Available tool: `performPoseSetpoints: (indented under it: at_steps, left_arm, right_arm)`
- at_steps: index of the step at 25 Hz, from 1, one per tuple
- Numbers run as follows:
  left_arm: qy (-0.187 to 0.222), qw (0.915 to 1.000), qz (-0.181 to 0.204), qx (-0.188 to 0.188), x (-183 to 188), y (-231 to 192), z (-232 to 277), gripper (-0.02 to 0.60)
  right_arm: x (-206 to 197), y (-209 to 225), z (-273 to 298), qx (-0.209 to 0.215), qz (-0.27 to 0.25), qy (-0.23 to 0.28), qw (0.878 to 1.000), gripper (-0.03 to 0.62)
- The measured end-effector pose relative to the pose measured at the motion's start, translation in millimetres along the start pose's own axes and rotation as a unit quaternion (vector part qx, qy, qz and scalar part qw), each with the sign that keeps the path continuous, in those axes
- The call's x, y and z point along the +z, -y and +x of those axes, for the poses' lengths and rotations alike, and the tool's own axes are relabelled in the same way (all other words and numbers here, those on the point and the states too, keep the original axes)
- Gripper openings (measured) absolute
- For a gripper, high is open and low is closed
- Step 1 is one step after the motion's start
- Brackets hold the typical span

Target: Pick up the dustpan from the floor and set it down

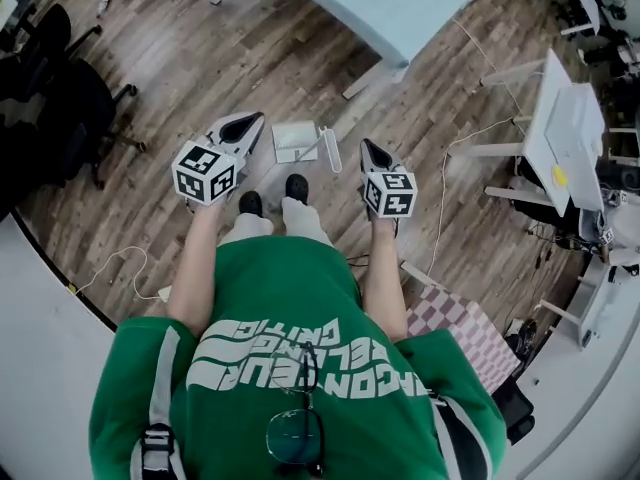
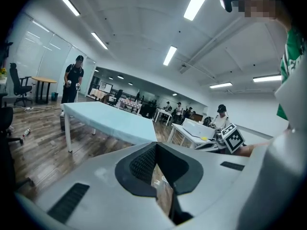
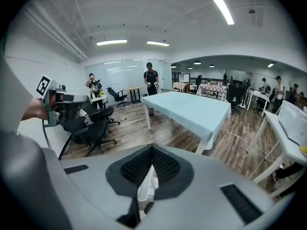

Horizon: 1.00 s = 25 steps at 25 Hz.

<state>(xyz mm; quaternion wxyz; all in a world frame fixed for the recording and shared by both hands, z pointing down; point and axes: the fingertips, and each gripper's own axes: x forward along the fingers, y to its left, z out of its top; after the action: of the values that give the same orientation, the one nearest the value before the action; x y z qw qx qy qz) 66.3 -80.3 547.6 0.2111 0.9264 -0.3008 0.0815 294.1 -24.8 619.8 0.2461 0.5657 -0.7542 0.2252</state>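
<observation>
The white dustpan (image 1: 296, 140) lies flat on the wood floor (image 1: 200, 58), handle to its right. The left hand-held gripper (image 1: 252, 122) and right hand-held gripper (image 1: 368, 148) are pressed together, empty.

Open office: tables (image 3: 192, 111), swivel chairs (image 3: 91, 126), strip lights (image 3: 223, 8).

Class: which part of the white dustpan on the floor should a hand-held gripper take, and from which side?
Probably the slim handle at the dustpan tray's right edge: narrow enough for jaws, while the tray is too wide. Come from above with the nearer right hand-held gripper, once its shut jaws open.
</observation>
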Motion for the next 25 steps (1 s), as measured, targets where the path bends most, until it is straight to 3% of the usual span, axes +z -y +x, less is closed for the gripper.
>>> performPoseSetpoints:
  at_steps: [9,10,12,13,18,25]
  left_arm:
    - [0.008,0.9994,-0.024,0.024,-13.2,-3.5,13.6,0.003]
    - [0.01,0.9994,-0.026,0.022,-14.8,-1.6,14.5,0.003]
    - [0.01,0.9993,-0.029,0.024,-18.7,1.1,15.7,0.003]
    - [0.009,0.9992,-0.03,0.026,-20.9,1.7,15.6,0.003]
    - [0.006,0.9982,-0.04,0.044,-31.7,1.9,12.9,0.003]
    - [0.006,0.9961,-0.048,0.073,-39.9,-0.2,4.0,0.003]
  right_arm:
    - [-31.6,-0.5,48.7,0.04,-0.025,-0.075,0.996,0.011]
    - [-36.1,-1.1,54.5,0.043,-0.03,-0.085,0.995,0.022]
    - [-45.6,-3.6,67.4,0.053,-0.035,-0.107,0.992,0.14]
    - [-50.3,-5.5,74.0,0.059,-0.035,-0.118,0.991,0.168]
    - [-72.4,-12.6,106.4,0.073,-0.041,-0.167,0.982,0.223]
    - [-105.5,-16.2,150.8,0.078,-0.057,-0.256,0.962,0.233]
